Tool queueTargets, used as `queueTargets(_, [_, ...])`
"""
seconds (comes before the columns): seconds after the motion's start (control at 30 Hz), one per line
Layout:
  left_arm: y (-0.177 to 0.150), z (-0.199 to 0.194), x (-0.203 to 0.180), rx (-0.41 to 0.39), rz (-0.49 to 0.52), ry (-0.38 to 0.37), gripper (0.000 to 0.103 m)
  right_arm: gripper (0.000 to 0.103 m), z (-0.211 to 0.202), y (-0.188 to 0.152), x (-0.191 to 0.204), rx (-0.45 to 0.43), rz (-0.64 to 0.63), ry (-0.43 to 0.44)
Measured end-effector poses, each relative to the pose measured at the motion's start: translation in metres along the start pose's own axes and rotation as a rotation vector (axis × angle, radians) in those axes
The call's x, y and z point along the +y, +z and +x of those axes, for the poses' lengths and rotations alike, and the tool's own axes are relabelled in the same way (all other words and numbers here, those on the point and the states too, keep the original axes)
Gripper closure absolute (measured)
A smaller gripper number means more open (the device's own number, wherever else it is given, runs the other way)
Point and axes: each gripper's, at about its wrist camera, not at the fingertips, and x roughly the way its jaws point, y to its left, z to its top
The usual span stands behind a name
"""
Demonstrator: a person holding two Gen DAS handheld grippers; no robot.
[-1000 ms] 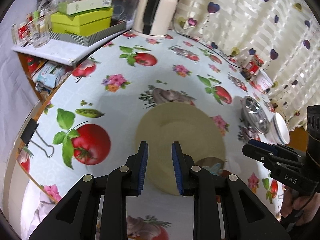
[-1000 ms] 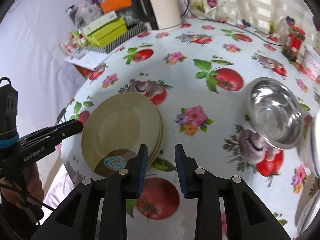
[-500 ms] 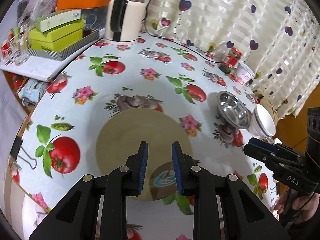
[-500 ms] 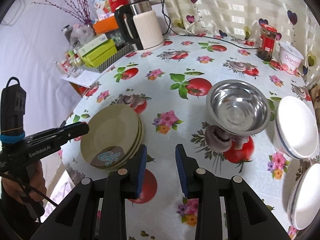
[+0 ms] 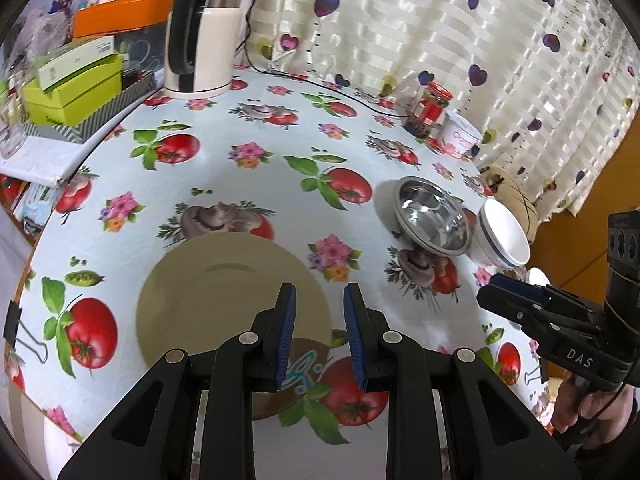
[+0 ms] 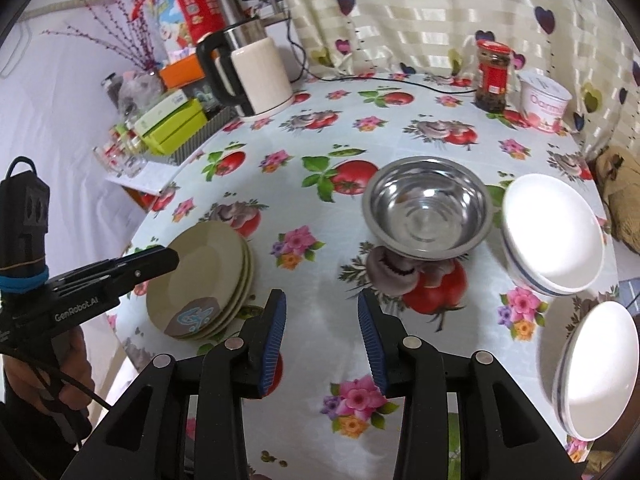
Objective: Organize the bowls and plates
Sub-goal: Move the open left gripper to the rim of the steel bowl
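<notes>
The tablecloth (image 6: 320, 128) is pale blue-white, printed with red tomatoes, pink flowers, green leaves and grey mushrooms. The plates (image 6: 208, 276) are beige, with a brown patch bearing a blue mark. One bowl (image 6: 428, 208) is shiny silver; two bowls (image 6: 556, 236) are white with blue stripes. The curtain (image 5: 460, 32) is cream-striped with purple hearts. The kettle (image 5: 204, 40) is cream and black. Gripper pads (image 6: 274, 336) are blue.

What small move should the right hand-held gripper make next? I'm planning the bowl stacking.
Probably ease the right hand-held gripper forward toward the steel bowl. Its jaws are opening with nothing between them, the plates are already stacked, and the steel bowl stands alone beside the white bowl, directly ahead.
</notes>
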Motion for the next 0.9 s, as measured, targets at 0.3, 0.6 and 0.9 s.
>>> queueTargets(0.3, [0.009, 0.016, -0.019, 0.035, 0.030, -0.027, 0.078, 0.066, -0.003, 0.002, -0.018, -0.017, 0.038, -0.033])
queueTargets(0.6, [0.029, 0.042, -0.045, 0.069, 0.042, -0.082, 0.078, 0.066, 0.005, -0.001, -0.040, -0.002, 0.101, -0.053])
queueTargets(0.9, [0.044, 0.080, -0.071, 0.111, 0.041, -0.115, 0.078, 0.066, 0.002, 0.000, -0.054, -0.012, 0.114, -0.080])
